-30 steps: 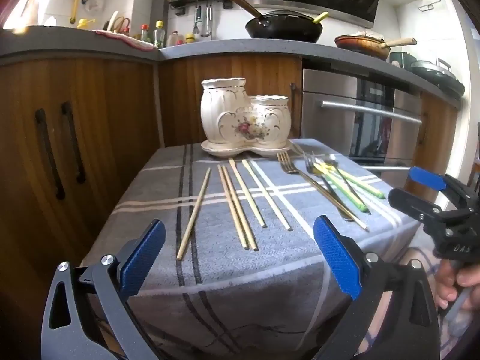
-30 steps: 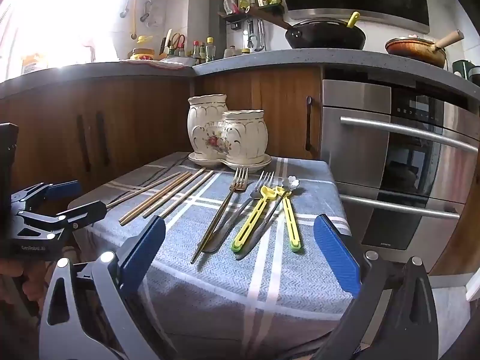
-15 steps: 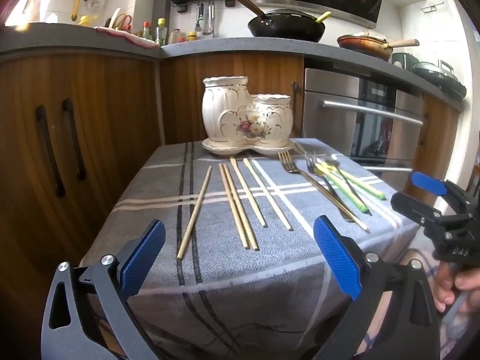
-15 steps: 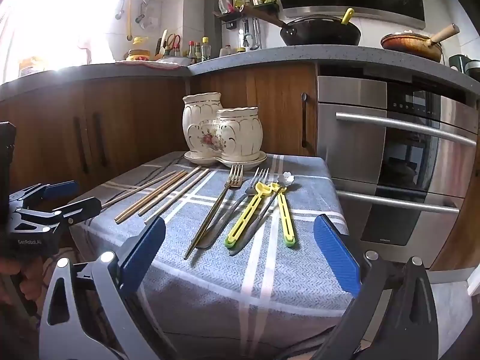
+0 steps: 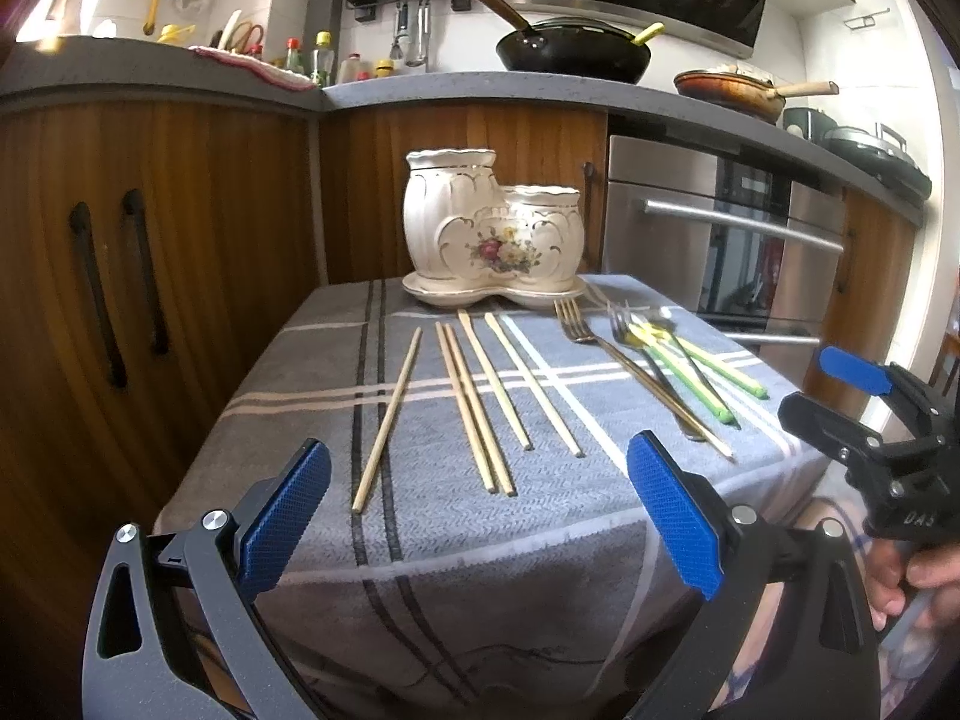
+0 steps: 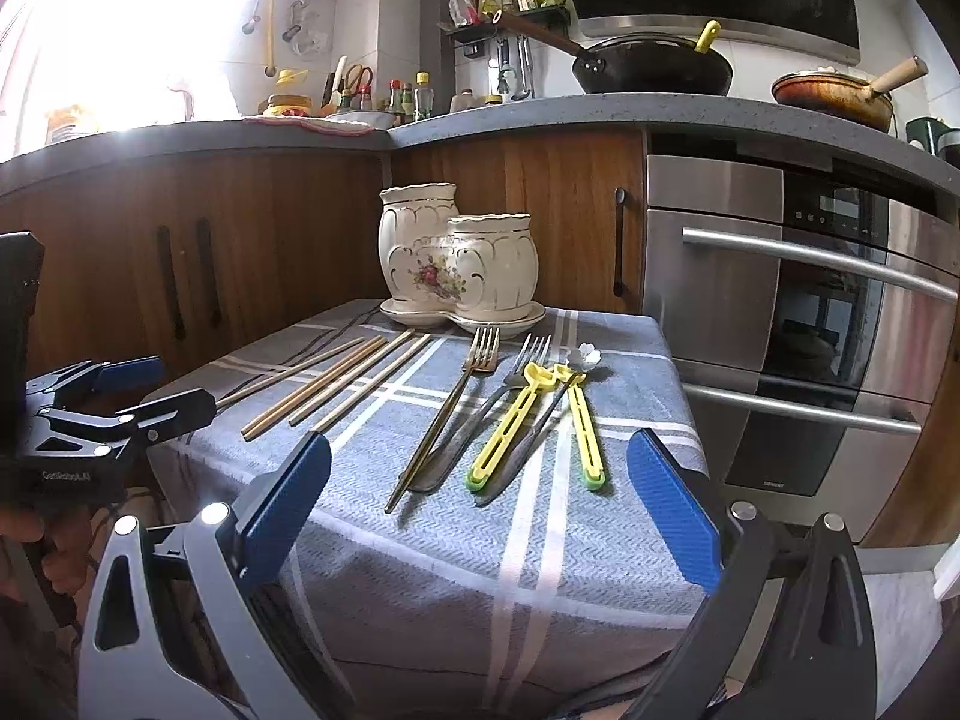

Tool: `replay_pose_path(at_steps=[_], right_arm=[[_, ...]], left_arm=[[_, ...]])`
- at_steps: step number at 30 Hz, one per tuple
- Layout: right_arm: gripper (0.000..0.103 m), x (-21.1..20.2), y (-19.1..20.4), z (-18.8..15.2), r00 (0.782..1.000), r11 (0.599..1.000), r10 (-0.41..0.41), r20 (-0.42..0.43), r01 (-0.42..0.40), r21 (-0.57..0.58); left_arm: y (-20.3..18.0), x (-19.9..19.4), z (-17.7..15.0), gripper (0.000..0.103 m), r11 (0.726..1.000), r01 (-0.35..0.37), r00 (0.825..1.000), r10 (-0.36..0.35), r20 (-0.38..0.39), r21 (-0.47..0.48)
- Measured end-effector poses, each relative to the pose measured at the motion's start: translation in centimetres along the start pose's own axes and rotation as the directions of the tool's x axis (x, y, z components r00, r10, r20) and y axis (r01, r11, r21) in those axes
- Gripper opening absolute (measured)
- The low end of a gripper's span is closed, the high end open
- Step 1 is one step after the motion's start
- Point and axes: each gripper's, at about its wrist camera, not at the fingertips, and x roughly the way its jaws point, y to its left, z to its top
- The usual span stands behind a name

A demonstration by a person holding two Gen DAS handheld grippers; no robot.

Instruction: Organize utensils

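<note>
Change: both cameras a shade closer to the table than a second ago; utensils unmoved.
Left gripper (image 5: 477,516): spread wide, empty, short of the chopsticks (image 5: 474,402).
Right gripper (image 6: 480,504): spread wide, empty, facing the gold fork (image 6: 447,414) and yellow-handled utensils (image 6: 516,426).
Location: all flat on the grey checked tablecloth (image 5: 420,540), before the twin ceramic holder (image 5: 492,234), which is empty as far as visible.
Handling: chopsticks probably light, stiff, prone to roll; best pinched mid-length, one or a pair.
Fork: likely slick metal, thin; grip across the handle.
Holder: likely fragile; lower gently.
</note>
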Motion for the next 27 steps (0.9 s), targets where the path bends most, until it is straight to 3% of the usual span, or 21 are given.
replay_pose_path(at_steps=[27], right_arm=[[0.098, 0.02, -0.13, 0.24, 1.000, 1.000, 0.012, -0.005, -0.012, -0.001]], left_arm=[[0.07, -0.02, 0.01, 0.098, 1.000, 0.001, 1.000, -0.001, -0.017, -0.010]])
